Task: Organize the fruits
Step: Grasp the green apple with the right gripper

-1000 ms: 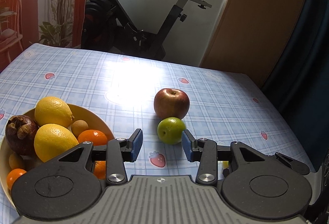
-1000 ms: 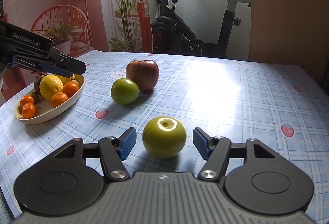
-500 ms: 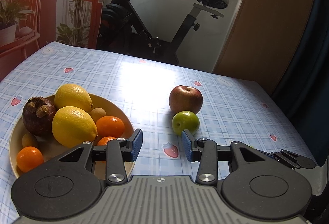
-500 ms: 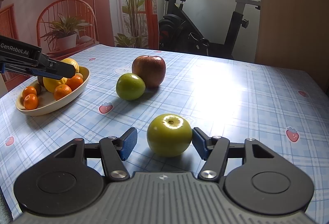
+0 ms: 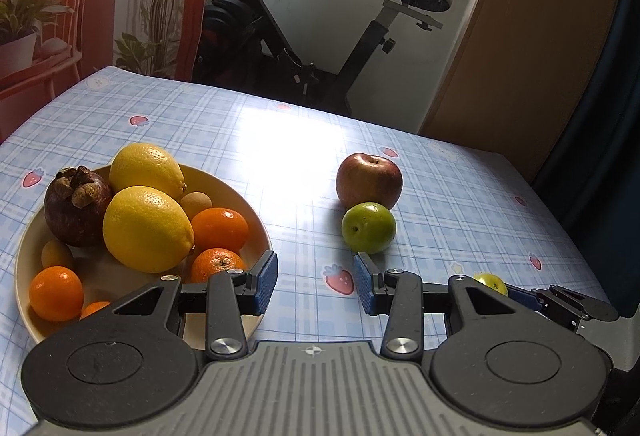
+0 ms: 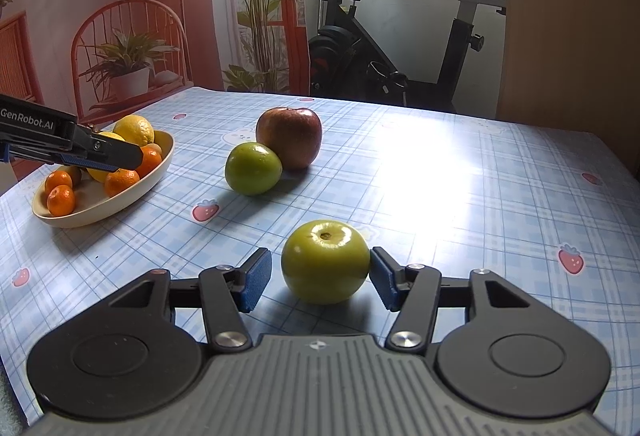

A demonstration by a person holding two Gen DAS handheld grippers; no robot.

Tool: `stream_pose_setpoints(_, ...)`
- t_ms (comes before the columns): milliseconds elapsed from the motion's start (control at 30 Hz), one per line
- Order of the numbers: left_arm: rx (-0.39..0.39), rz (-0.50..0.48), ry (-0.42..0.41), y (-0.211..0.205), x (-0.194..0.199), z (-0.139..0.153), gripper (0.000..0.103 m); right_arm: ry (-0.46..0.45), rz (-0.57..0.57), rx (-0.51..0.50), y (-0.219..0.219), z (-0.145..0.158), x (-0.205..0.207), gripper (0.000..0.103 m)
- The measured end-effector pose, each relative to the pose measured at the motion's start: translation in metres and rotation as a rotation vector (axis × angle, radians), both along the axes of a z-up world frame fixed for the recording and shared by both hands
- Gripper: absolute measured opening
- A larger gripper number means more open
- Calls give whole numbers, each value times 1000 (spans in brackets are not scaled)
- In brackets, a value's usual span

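A cream bowl (image 5: pixel 24 256) holds two lemons, a mangosteen and several small oranges; it also shows in the right wrist view (image 6: pixel 100 212). A red apple (image 5: pixel 369 176) and a small green fruit (image 5: pixel 369 226) sit touching on the table. My left gripper (image 5: pixel 315 282) is open and empty, above the table beside the bowl's right rim. My right gripper (image 6: pixel 320 278) is open around a green apple (image 6: pixel 325 261) that rests on the table. The right pad touches the apple; the left pad stands apart from it. That apple shows partly hidden in the left wrist view (image 5: pixel 491 282).
The table has a blue plaid cloth (image 6: pixel 480 176) with strawberry prints. An exercise bike (image 5: pixel 304 36) stands behind the far edge. A wooden panel (image 5: pixel 520 36) is at the back right. The left gripper's body (image 6: pixel 60 140) reaches over the bowl in the right wrist view.
My left gripper has pulled back and up toward the bowl, away from the small green fruit. My right gripper has shifted left, so its right pad now touches the green apple.
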State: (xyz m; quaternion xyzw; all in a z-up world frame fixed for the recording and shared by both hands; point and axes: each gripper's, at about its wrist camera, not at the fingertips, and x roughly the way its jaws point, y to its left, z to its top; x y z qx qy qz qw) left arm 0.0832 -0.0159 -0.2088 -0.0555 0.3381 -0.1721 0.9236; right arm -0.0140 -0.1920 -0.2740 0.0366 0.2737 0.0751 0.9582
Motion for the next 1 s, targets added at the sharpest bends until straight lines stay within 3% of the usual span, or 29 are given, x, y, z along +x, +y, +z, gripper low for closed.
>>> stream_pose_setpoints(100,1,-2,4,0,-1,-1,44,-1,-10,6,-2,0,0,51)
stream_pose_setpoints(300,7,-7,6,-2,0,-2,49,4,-2,33,-5,0,0,50)
stream_pose_setpoints(1000,21,-40,44,-13,15,-5,49,0,8,39,-4,0,-1,50)
